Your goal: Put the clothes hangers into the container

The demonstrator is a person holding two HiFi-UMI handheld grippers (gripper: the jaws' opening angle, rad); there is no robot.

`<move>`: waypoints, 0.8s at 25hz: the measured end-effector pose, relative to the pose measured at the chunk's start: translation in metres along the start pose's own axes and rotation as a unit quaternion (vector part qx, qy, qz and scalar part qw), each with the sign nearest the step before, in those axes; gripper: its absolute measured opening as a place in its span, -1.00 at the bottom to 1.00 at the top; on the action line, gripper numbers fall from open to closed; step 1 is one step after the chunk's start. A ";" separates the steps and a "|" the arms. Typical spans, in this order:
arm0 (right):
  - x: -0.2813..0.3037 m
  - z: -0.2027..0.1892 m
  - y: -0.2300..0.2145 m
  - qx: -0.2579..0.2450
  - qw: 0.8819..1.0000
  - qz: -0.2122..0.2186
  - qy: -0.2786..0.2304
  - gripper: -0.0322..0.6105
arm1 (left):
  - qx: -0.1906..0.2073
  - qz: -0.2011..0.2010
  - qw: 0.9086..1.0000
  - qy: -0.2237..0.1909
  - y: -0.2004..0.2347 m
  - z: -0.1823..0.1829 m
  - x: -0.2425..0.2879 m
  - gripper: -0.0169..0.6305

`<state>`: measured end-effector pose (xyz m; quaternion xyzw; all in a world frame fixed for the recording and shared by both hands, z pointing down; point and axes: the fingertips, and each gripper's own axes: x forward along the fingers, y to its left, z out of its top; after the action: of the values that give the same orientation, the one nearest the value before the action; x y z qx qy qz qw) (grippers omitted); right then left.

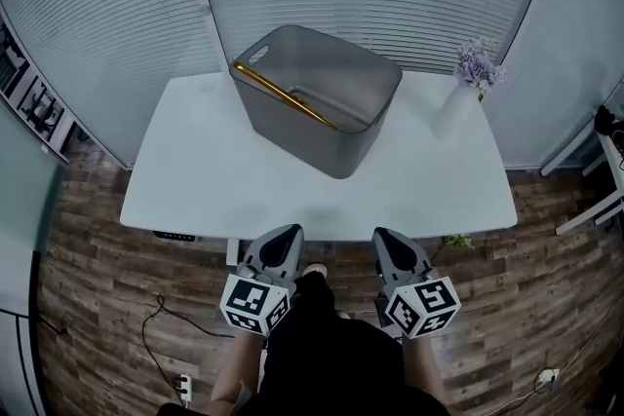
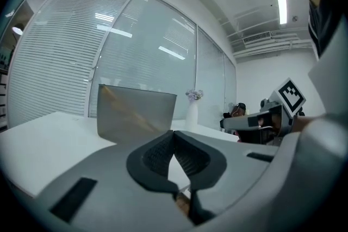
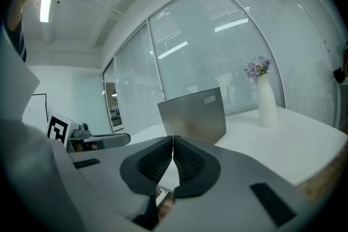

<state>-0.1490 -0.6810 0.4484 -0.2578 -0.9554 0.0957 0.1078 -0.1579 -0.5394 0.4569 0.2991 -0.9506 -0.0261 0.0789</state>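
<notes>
A grey translucent container (image 1: pixel 322 102) stands on the white table (image 1: pixel 214 180), toward its back. A golden clothes hanger (image 1: pixel 283 95) lies slanted inside it. The container (image 2: pixel 136 111) also shows ahead in the left gripper view and, as the container (image 3: pixel 194 114), in the right gripper view. My left gripper (image 1: pixel 283 242) and right gripper (image 1: pixel 387 244) hang side by side below the table's near edge, above the person's lap. Both are shut with nothing between the jaws; the left gripper (image 2: pixel 174 133) and right gripper (image 3: pixel 173 138) have their tips touching.
A white vase with purple flowers (image 1: pixel 466 93) stands at the table's back right, also seen as the vase (image 3: pixel 265 95). Glass walls with blinds enclose the back. Wood floor with cables and a power strip (image 1: pixel 183 390) lies below.
</notes>
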 end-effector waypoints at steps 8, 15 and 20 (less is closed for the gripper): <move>-0.004 -0.003 -0.007 0.018 1.000 -0.008 0.001 -0.81 | 0.009 0.011 1.000 0.006 0.000 -0.004 -0.002 -0.92; -0.006 -0.006 -0.010 0.033 0.999 -0.012 -0.001 -0.81 | 0.002 0.033 0.999 0.005 0.008 -0.007 -0.009 -0.92; -0.005 -0.003 -0.011 0.033 0.999 -0.011 -0.003 -0.81 | -0.002 0.042 0.999 0.004 0.014 -0.005 -0.011 -0.92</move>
<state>-0.1490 -0.6923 0.4525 -0.2438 -0.9546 0.1267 0.1148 -0.1558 -0.5212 0.4619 0.2586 -0.9620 -0.0238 0.0840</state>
